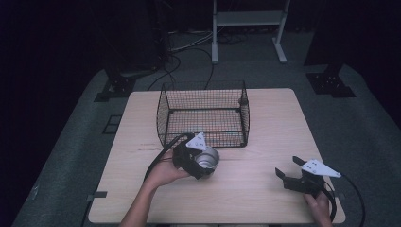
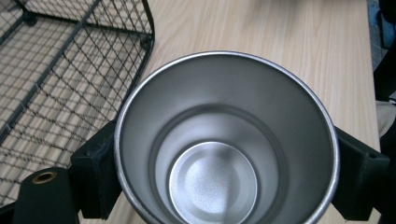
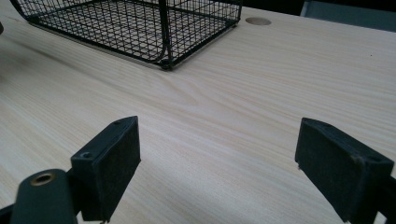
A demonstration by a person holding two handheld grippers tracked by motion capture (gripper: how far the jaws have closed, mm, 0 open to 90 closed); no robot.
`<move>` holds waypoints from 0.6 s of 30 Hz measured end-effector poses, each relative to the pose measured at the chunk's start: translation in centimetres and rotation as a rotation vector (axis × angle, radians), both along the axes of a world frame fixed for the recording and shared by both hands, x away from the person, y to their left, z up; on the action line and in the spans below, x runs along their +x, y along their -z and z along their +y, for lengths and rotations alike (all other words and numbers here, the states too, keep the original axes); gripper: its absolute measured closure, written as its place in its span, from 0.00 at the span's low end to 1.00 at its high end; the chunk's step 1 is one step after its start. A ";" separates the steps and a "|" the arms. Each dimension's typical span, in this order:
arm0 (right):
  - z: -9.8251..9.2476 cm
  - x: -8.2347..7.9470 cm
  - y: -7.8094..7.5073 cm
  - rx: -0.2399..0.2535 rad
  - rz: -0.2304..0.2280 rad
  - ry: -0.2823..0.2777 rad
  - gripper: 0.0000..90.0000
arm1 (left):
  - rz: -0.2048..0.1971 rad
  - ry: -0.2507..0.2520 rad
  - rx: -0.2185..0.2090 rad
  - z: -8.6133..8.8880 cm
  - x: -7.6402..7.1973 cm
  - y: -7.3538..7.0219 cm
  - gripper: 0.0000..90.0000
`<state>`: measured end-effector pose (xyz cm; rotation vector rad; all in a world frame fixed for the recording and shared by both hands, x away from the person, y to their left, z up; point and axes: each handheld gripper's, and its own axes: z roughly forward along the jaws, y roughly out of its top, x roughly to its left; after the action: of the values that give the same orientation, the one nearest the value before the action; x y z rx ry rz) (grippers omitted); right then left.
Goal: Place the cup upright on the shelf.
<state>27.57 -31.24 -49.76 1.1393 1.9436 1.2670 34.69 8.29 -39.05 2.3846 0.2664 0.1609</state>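
Note:
A shiny steel cup (image 1: 208,159) stands upright in the middle of the wooden table (image 1: 265,118), just in front of the black wire basket (image 1: 204,113). My left gripper (image 1: 201,163) is shut on the cup, a jaw pressed to each side of its rim. The left gripper view looks down into the empty steel cup (image 2: 224,149), with the basket (image 2: 56,70) at its upper left. Near the table's front right corner my right gripper (image 1: 289,166) stands open over bare wood. In the right gripper view its two black pads (image 3: 112,163) are wide apart, nothing between them, and the basket (image 3: 135,25) is farther off.
The basket is empty and open at the top, standing at the table's far middle. Bare tabletop (image 3: 243,93) lies between the two grippers. A round cable hole (image 3: 258,21) sits in the table beyond the basket. Beyond the table are a white metal stand (image 1: 248,28) and floor cables.

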 end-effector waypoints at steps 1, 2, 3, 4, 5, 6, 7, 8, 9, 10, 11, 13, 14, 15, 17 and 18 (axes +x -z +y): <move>0.0 0.0 0.0 0.000 0.000 0.000 0.15 | -0.006 0.003 0.000 -0.1 0.1 -0.3 0.15; 0.0 0.0 0.0 0.000 0.000 0.000 0.15 | -0.013 0.008 0.002 -0.3 0.2 -0.7 0.15; 0.0 0.0 0.0 0.000 0.000 0.000 0.15 | -0.014 0.016 -0.007 -0.5 0.3 -1.3 0.15; 0.0 0.0 0.0 0.000 0.000 0.000 0.15 | -0.014 0.016 -0.007 -0.5 0.3 -1.3 0.15; 0.0 0.0 0.0 0.001 0.000 0.000 0.15 | -0.017 0.020 -0.009 -0.6 0.4 -1.7 0.15; 0.0 0.0 0.0 0.000 0.000 0.000 0.15 | -0.020 0.027 -0.004 -0.6 0.5 -2.0 0.15; 0.0 0.0 0.0 0.000 0.000 -0.001 0.15 | -0.020 0.029 -0.003 -0.7 0.5 -2.4 0.15; 0.0 0.0 0.0 -0.001 -0.002 -0.002 0.15 | -0.019 0.031 0.000 -0.8 0.6 -2.6 0.15; 0.0 0.0 0.0 -0.002 -0.003 -0.002 0.15 | -0.015 0.030 0.003 -0.9 0.8 -2.9 0.15; 0.0 0.0 0.0 -0.001 -0.001 -0.002 0.15 | -0.016 0.031 0.013 -1.0 0.9 -3.1 0.15; 0.0 0.0 0.0 -0.002 -0.002 -0.002 0.15 | -0.019 0.026 0.019 -1.1 1.0 -3.2 0.15; 0.0 0.0 0.0 -0.002 -0.003 -0.002 0.15 | -0.022 0.028 0.027 -1.1 1.3 -3.5 0.15; 0.0 0.0 0.0 -0.003 -0.003 -0.002 0.15 | -0.018 0.029 0.021 -1.1 1.4 -3.7 0.15; 0.0 0.0 0.0 -0.002 -0.003 -0.002 0.15 | -0.018 0.031 0.021 -1.1 1.6 -3.8 0.15; 0.0 0.0 0.0 -0.003 -0.002 -0.003 0.15 | -0.012 0.027 0.023 -1.1 1.8 -4.1 0.15; 0.0 0.0 0.0 -0.001 -0.003 -0.002 0.15 | -0.011 0.030 0.029 -1.1 2.0 -4.3 0.15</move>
<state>27.61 -31.27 -49.77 1.1340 1.9435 1.2677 36.69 7.21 -34.78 2.4141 0.2243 0.1653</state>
